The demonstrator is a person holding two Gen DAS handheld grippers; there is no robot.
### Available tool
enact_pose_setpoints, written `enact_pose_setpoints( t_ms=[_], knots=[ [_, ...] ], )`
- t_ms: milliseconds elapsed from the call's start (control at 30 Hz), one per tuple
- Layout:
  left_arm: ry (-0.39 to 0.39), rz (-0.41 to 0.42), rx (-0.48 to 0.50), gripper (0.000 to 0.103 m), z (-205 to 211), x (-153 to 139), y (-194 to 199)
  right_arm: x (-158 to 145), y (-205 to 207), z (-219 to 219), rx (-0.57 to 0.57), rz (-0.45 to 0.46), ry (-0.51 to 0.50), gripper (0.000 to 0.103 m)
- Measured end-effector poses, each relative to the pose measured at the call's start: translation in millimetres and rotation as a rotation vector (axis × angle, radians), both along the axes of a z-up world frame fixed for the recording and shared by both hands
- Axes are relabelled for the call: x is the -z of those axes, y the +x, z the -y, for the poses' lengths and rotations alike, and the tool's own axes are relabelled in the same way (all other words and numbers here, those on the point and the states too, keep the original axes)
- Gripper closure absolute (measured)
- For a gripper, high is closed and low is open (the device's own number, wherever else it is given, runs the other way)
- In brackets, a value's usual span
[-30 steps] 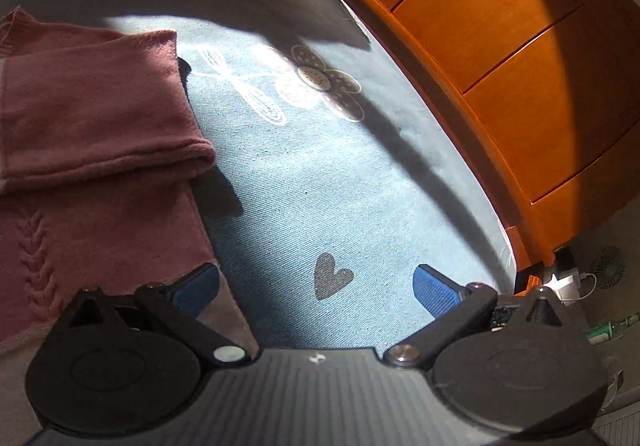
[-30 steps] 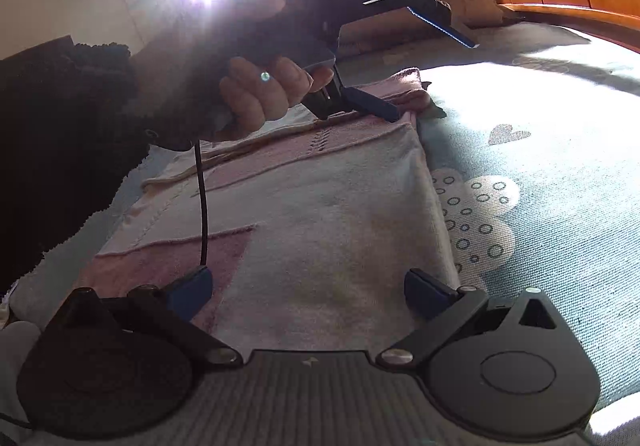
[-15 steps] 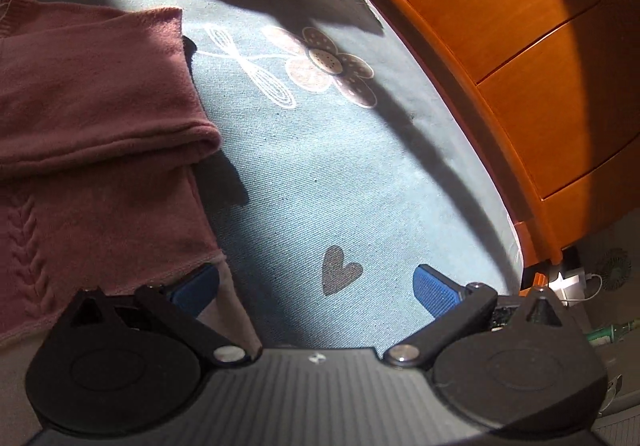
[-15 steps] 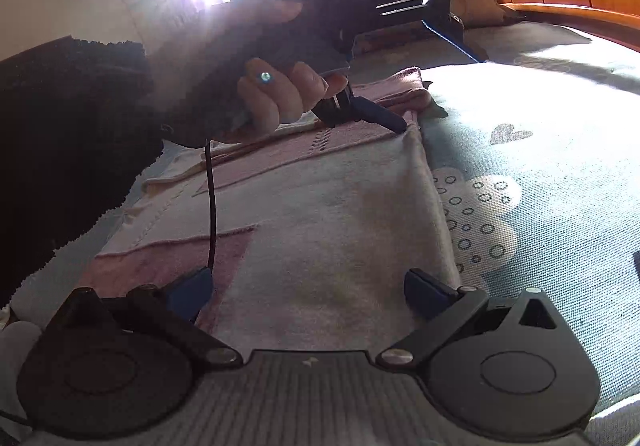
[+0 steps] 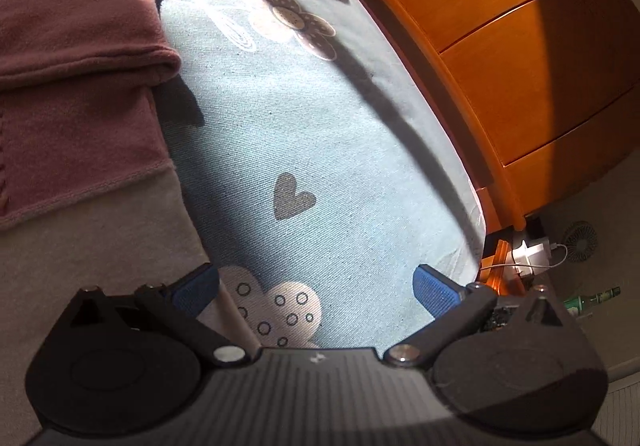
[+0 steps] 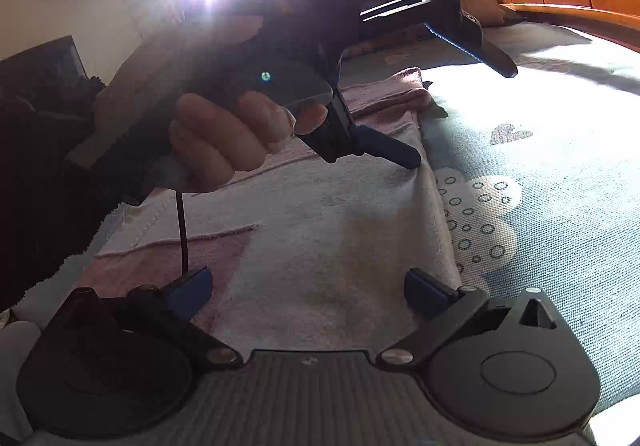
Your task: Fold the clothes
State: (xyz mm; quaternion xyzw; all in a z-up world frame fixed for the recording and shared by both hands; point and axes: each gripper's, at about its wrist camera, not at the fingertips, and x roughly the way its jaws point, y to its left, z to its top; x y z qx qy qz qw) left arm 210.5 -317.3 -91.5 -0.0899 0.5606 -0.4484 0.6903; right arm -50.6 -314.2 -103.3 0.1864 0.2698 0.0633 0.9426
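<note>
No writing or brand can be read anywhere. The left gripper (image 5: 316, 286), jaws wide apart and empty, has drawn back toward the near hem of the pink sweater (image 5: 76, 94), so the dotted cloud print on the blue bedsheet (image 5: 320, 126) now shows between its fingers. The right gripper (image 6: 308, 290), jaws apart, hovers over the sweater's pale panel as before.

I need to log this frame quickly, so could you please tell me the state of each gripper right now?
Left gripper: open, holding nothing, above the edge of the sweater.
Right gripper: open, holding nothing, over the sweater.
</note>
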Motion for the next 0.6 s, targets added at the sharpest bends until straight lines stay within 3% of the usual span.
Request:
enact_pose_setpoints(
  t_ms=[267,333,433,600],
  knots=[
    [-0.033,0.019,-0.131,0.001,-7,-5,42,1,1,3,-0.002,0.002,0.018,0.000],
    [-0.036,0.002,-0.117,0.001,0,3,42,1,0,5,-0.002,0.003,0.022,0.000],
    [-0.010,0.044,-0.102,0.001,9,-1,37,1,-2,4,-0.003,0.004,0.023,0.000],
    [-0.031,0.039,-0.079,0.001,-4,-14,31,2,0,2,-0.003,0.005,0.019,0.000]
  ],
)
